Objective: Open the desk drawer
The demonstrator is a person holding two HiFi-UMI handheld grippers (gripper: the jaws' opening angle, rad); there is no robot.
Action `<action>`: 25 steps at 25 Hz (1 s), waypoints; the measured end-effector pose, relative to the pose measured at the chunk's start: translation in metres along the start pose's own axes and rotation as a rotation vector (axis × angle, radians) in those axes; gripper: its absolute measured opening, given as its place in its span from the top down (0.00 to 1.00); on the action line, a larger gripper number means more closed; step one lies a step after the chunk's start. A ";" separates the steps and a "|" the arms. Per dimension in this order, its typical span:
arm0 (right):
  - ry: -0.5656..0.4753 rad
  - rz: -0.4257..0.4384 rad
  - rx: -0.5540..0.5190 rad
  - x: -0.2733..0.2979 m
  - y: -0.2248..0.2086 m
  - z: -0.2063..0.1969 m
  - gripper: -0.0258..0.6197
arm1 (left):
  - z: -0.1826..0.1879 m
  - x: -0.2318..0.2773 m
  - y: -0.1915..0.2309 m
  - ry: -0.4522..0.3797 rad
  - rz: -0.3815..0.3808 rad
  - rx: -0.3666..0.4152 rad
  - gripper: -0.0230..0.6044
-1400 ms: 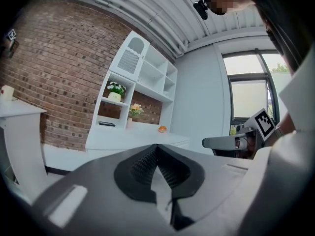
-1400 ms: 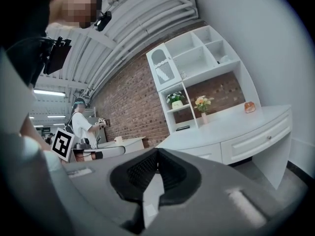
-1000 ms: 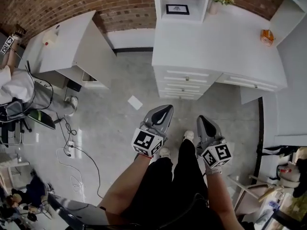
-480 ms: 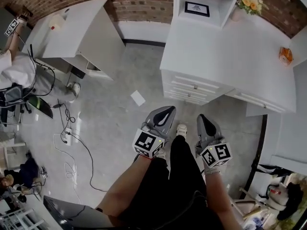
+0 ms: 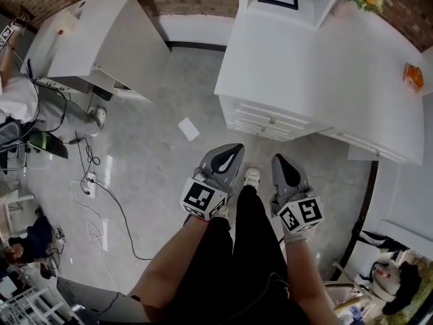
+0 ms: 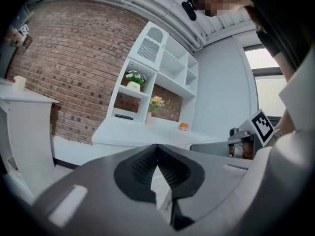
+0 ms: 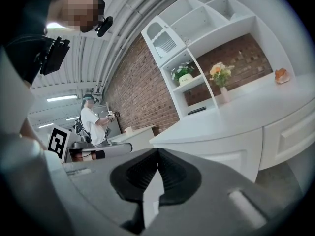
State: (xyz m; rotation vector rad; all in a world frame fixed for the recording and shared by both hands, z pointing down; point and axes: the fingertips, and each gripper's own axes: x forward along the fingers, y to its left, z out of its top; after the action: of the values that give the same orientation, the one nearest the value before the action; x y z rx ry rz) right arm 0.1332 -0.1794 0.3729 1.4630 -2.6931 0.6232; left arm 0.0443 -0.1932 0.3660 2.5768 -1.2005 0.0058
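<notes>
Head view: desk drawers [image 5: 269, 118] all shut, in front of the desk [image 5: 318, 59], near my left gripper [image 5: 229, 156] and right gripper [image 5: 283, 169], untouched | Left gripper view: jaws pressed together, holding nothing | Right gripper view: jaws together, empty; I think the opening is all left to do.

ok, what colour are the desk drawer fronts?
White, matching the desk; the head view shows the drawers best.
</notes>
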 end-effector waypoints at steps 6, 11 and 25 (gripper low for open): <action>0.000 -0.007 0.008 0.011 -0.017 -0.015 0.96 | -0.021 0.017 0.010 0.002 0.013 -0.010 0.97; 0.010 -0.006 0.011 0.022 -0.030 -0.030 0.96 | -0.033 0.029 0.018 0.001 0.033 -0.030 0.97; 0.025 -0.019 -0.008 0.055 -0.068 -0.058 0.96 | -0.058 0.071 0.031 -0.006 0.051 -0.043 0.97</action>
State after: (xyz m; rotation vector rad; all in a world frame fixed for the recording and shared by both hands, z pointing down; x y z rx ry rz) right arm 0.1470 -0.2361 0.4599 1.4667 -2.6569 0.6249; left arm 0.0745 -0.2494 0.4386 2.5101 -1.2545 -0.0168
